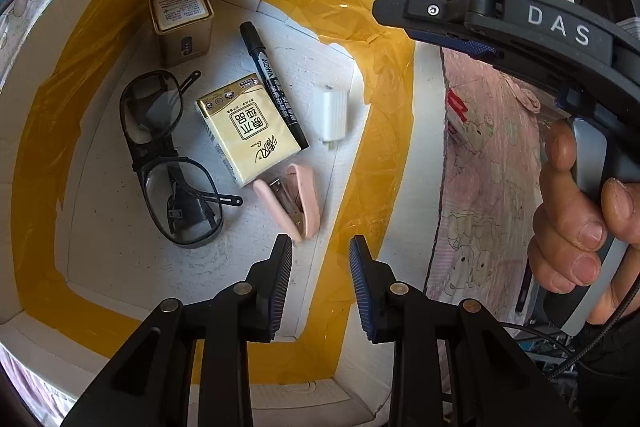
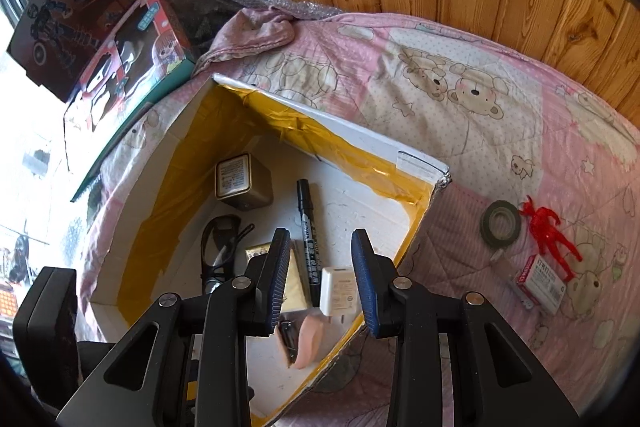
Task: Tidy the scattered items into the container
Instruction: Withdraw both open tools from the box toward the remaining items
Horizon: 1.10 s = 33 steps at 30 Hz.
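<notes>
Both claws are parted and hold nothing. The left claw [image 1: 320, 283] hangs above the white box [image 1: 424, 131], near its taped wall; the right claw [image 2: 320, 279] hovers over the same box's near edge. Inside lie a stapler [image 1: 298, 199], tissue pack [image 1: 248, 129], marker [image 1: 274, 85], glasses [image 1: 168, 155], tin [image 1: 182, 25] and charger [image 1: 334, 113]. Outside on the bed's quilt [image 2: 440, 107] remain a tape roll [image 2: 501, 224], red figure [image 2: 550, 235] and small carton [image 2: 542, 281]. The figure's thin limbs could slip from the pads, and the flat roll may snag the soft quilt.
</notes>
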### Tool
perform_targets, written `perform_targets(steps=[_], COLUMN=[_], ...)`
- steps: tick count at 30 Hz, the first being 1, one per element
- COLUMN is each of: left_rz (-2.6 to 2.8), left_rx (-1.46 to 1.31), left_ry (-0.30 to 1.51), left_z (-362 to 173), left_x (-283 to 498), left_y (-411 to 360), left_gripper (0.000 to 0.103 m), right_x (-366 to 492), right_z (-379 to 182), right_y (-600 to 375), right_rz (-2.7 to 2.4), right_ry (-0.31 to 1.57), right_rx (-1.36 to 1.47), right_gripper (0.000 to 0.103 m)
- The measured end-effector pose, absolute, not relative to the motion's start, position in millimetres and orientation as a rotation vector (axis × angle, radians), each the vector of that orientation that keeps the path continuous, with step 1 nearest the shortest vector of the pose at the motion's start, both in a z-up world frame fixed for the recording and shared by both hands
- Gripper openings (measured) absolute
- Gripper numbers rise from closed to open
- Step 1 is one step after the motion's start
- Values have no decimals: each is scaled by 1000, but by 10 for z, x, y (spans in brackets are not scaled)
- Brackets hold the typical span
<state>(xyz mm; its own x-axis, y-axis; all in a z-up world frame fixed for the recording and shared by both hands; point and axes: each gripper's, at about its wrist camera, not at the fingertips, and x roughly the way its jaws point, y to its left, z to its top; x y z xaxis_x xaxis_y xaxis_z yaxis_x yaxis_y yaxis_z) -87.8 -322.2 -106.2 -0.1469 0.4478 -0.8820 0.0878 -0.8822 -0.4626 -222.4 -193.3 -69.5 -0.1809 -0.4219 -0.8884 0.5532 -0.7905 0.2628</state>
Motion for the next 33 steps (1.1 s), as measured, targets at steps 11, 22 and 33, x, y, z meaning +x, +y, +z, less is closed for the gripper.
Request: perform_targets(steps=[11,22,33], left_rz=[2142,2165,2199], left_rx=[-1846,-1772,-1726], left_ry=[-616,-578,-550], left_z=[-919,-628,-488], left_x=[-743,-586,-405], left_y=[-3288,-3221,-3165], left_gripper=[31,34,34], right_x=[-1999,-1746,-1369], right_z=[-616,-485,-483], right_y=[-1771,-1595,-1308], right_rz=[-2017,-2011,-1995], right_ry=[95,-13,-120], right_rx=[1475,1480,1509], right_gripper=[35,35,33])
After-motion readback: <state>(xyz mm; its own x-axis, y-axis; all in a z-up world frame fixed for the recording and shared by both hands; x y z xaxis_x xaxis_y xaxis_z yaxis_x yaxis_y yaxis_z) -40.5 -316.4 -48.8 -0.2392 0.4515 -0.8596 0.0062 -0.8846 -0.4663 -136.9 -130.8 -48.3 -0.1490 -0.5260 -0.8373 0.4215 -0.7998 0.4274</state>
